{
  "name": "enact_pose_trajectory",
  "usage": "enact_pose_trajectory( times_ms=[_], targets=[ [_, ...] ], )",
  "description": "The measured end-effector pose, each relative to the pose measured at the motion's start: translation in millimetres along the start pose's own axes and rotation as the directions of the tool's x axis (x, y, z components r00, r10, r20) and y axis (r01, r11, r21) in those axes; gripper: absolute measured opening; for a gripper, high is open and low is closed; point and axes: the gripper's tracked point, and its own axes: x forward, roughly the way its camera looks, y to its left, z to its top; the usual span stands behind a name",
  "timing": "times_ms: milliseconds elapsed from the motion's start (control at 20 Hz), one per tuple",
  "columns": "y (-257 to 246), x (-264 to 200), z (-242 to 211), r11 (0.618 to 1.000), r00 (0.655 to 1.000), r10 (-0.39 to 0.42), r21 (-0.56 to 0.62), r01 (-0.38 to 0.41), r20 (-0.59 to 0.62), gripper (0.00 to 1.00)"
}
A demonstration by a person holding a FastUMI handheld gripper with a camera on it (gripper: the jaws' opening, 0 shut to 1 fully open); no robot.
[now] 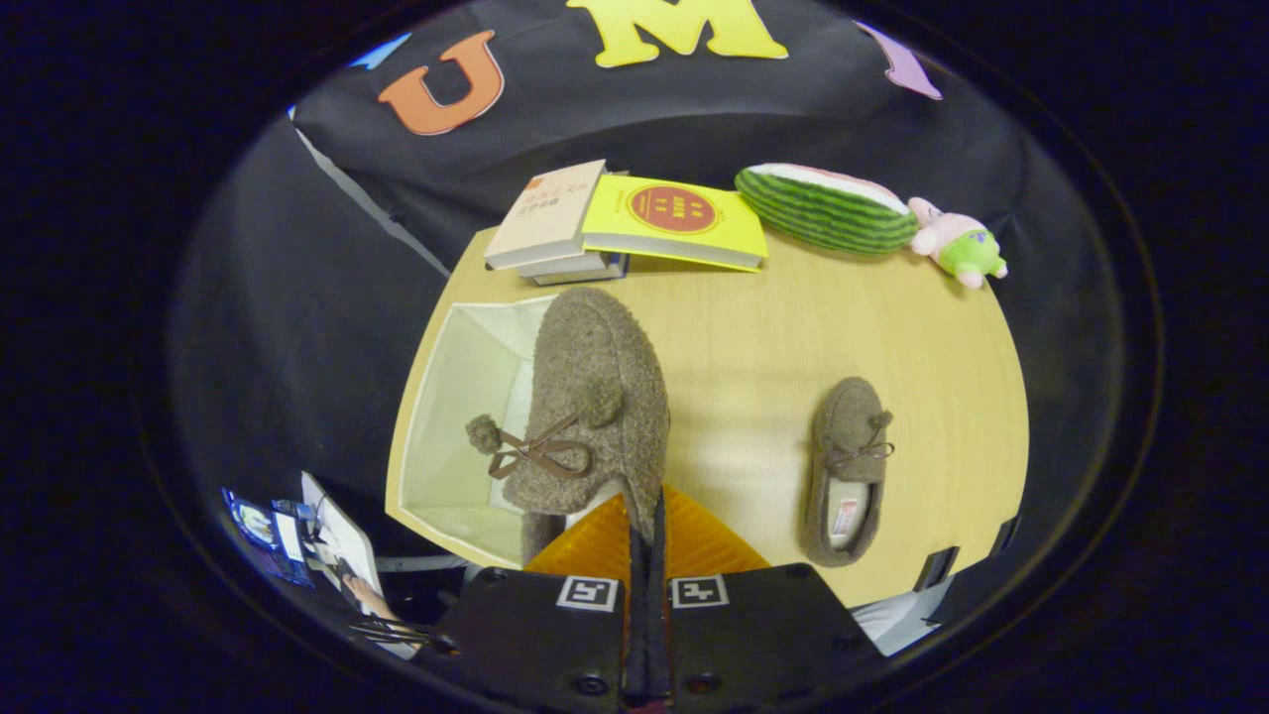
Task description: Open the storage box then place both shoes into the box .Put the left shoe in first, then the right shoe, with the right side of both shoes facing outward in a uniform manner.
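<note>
My gripper (644,526) is shut on the heel edge of a fuzzy brown shoe (595,397) with a bow and pompoms. That shoe hangs above the right side of the open white storage box (451,416), toe pointing away from me. The box stands on the left part of the wooden table (753,337), and its inside is bare where it shows. The second brown shoe (848,466) lies flat on the table to the right of my fingers, toe pointing away, with its insole showing.
Stacked books (550,223) and a yellow book (679,223) lie at the far side of the table beyond the box. A watermelon plush (823,208) and a small pink and green plush (957,243) sit at the far right.
</note>
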Motion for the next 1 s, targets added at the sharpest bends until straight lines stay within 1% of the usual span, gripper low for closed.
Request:
enact_pose_trajectory(
  times_ms=[150, 250, 350, 450, 600, 800, 1000],
  targets=[
    [28.6, 7.0, 1.2, 1.0, 1.0, 0.021, 0.004, -0.021, 0.004, 0.06],
    [55.3, 17.5, 2.7, 0.998, 0.998, 0.054, 0.024, -0.054, 0.02, 0.06],
    [84.8, 31.6, 4.0, 0.994, 0.994, 0.099, 0.046, -0.101, 0.039, 0.06],
    [107.7, 47.5, 3.2, 0.99, 0.992, 0.118, 0.073, -0.122, 0.046, 0.06],
    [137.4, 81.4, 6.4, 0.988, 0.986, 0.146, 0.047, -0.15, 0.078, 0.06],
    [153.7, 128.3, -12.2, 0.987, 0.991, 0.127, 0.097, -0.13, 0.034, 0.06],
    [157.6, 148.4, -8.4, 0.993, 0.994, 0.094, 0.068, -0.097, 0.046, 0.06]
  ],
)
